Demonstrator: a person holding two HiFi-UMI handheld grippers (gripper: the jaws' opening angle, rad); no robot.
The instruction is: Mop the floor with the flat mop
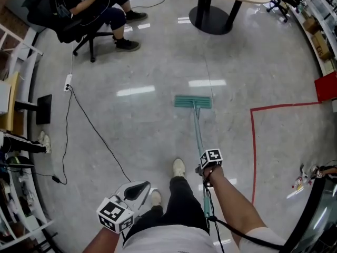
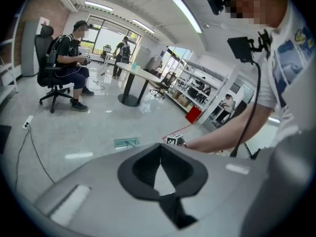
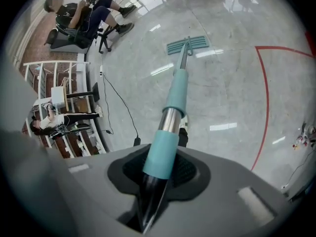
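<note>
The flat mop's teal head (image 1: 192, 101) lies flat on the grey floor ahead of my feet; it also shows small in the left gripper view (image 2: 126, 142) and the right gripper view (image 3: 187, 45). Its teal and metal handle (image 1: 198, 133) slants back toward me. My right gripper (image 1: 205, 168) is shut on the mop handle (image 3: 177, 90), which passes between the jaws (image 3: 160, 167). By my left hip my left gripper (image 1: 138, 190) hangs away from the mop, its jaws meeting at the tip (image 2: 160, 147) with nothing between them.
A person sits on an office chair (image 1: 89, 15) at the far left. A power strip (image 1: 67, 82) and its black cable (image 1: 89, 125) cross the floor on the left. A round table base (image 1: 213, 17) stands ahead, red floor tape (image 1: 253, 141) on the right, shelving (image 1: 16, 141) along the left.
</note>
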